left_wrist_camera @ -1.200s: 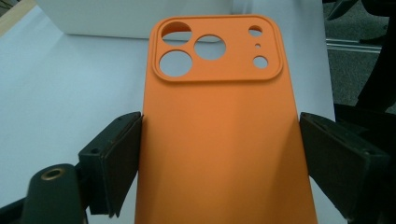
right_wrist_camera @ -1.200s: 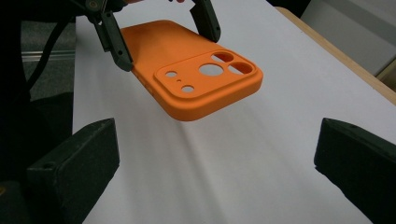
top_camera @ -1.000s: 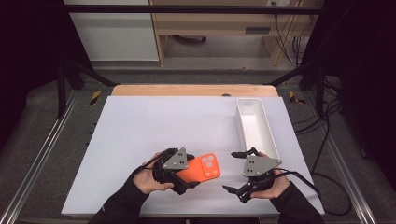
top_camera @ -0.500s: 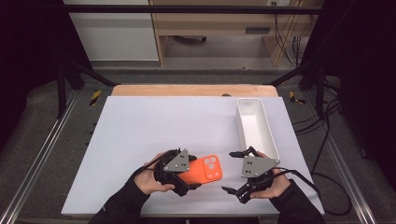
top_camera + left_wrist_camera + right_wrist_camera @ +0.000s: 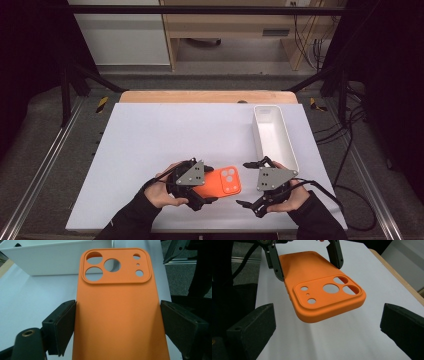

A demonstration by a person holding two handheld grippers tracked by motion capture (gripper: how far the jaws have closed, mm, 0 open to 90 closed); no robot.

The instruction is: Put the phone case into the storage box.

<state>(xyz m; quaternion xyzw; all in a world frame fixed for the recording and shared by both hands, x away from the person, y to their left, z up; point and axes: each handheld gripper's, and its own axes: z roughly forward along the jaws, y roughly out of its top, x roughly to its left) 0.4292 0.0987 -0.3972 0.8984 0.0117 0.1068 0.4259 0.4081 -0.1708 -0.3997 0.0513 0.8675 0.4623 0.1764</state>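
Between the jaws of the left gripper (image 5: 202,186) an orange case (image 5: 220,182) is sitting, and the two pads are pressing on its long edges, so this gripper is clamped on the case. Seen from the left gripper view, the case (image 5: 117,310) is showing its back side, with the camera holes at the far end. From the right gripper view the case (image 5: 322,292) is hanging a little above the white mat (image 5: 352,340), not lying on it, and its camera end is pointing toward the right gripper (image 5: 252,184). That gripper is standing just to the right of the case, with its jaws wide apart and nothing between them; it is not touching the case. Both grippers are staying at the near edge of the mat (image 5: 165,135), each in one hand of the person. Farther to the right a white tray (image 5: 272,132) is lying along the right side of the mat, well apart from the case.
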